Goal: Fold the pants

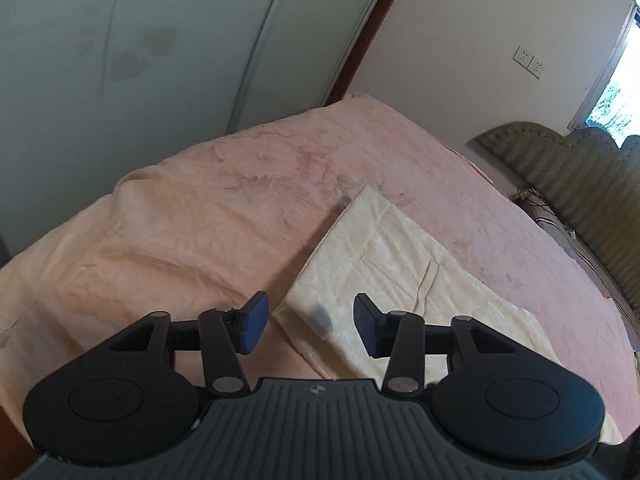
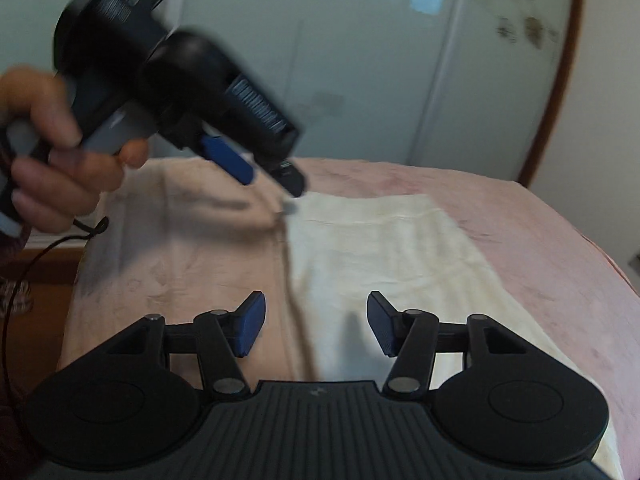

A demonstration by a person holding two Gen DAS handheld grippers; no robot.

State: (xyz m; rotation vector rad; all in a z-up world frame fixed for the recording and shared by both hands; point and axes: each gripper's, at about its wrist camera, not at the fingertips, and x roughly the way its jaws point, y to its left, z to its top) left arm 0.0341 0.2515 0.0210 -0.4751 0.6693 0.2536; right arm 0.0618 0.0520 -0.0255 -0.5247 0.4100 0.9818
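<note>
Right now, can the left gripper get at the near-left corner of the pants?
Probably yes: the left gripper hangs with jaws open just above that edge of the cream pants on the pink blanket, nothing between.

The pants point(image 1: 404, 264) are cream cloth with a faint crinkled, matt weave, lying on the bed point(image 1: 200, 232), whose pink blanket looks soft, plush and slightly rumpled. The left gripper point(image 1: 308, 320) is matt black plastic with dull blue pads point(image 1: 256, 318) and shiny metal rivets; the right gripper point(image 2: 316, 322) looks the same. Behind the bed, the wardrobe doors point(image 1: 160, 40) look smooth and faintly glossy.
</note>
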